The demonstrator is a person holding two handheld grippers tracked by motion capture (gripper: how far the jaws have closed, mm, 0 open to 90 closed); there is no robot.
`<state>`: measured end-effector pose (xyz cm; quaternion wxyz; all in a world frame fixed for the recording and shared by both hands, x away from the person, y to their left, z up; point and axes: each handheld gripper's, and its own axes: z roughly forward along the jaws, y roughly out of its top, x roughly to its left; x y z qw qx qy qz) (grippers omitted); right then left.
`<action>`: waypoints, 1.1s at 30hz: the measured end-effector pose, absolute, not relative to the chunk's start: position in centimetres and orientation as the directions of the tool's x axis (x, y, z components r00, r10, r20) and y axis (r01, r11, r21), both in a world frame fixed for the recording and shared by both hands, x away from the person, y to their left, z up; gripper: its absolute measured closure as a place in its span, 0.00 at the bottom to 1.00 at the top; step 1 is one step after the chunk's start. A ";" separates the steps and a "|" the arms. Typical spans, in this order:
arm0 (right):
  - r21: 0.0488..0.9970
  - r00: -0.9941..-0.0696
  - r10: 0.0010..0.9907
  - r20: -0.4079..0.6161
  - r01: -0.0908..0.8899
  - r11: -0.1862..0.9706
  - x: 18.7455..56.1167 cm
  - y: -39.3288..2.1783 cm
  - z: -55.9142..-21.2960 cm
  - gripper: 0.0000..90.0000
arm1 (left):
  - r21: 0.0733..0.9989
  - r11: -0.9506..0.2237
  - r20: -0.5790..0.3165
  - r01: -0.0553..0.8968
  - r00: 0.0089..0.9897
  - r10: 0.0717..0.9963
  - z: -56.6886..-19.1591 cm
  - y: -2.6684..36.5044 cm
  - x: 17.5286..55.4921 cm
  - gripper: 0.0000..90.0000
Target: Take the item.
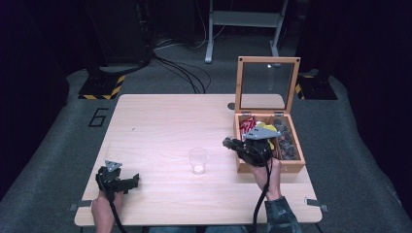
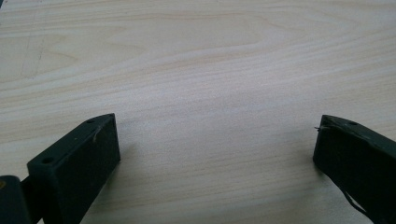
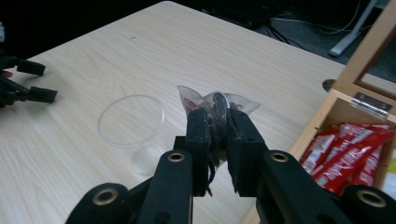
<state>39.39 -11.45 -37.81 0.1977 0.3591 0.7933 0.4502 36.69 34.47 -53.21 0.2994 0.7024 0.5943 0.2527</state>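
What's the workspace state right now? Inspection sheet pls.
Surface: pale wood table, bare apart from the items below.
Job's things: clear plastic cup upright, mid-table; wooden box at the right edge, glass lid raised, red packets and dark packets inside; small clear packet pinched between the right gripper's fingers.
Clutter: nothing seen.
Grippers: left gripper open, low over bare wood; right gripper shut on the packet, between box and cup.
Cables: one trails from each gripper toward the person; black cables on the floor behind.
Surroundings: grey floor, metal stand legs, hazard-striped bases.
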 end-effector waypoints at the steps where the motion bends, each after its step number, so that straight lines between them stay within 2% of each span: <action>1: 0.857 -0.668 0.744 0.014 0.391 0.335 39.3 -11.2 -37.8 0.89 | 0.721 -0.114 -0.001 0.683 0.166 0.986 -53.2 34.5 36.7 0.00; 18: 0.873 -0.731 0.682 0.004 0.336 0.355 39.0 -7.6 -38.3 0.89 | 0.721 -0.114 -0.001 0.683 0.166 0.986 -53.2 34.5 36.7 0.00; 33: 0.841 -0.772 0.635 0.020 0.356 0.407 39.7 -4.8 -39.6 0.89 | 0.721 -0.114 -0.001 0.684 0.166 0.986 -53.2 34.5 36.7 0.00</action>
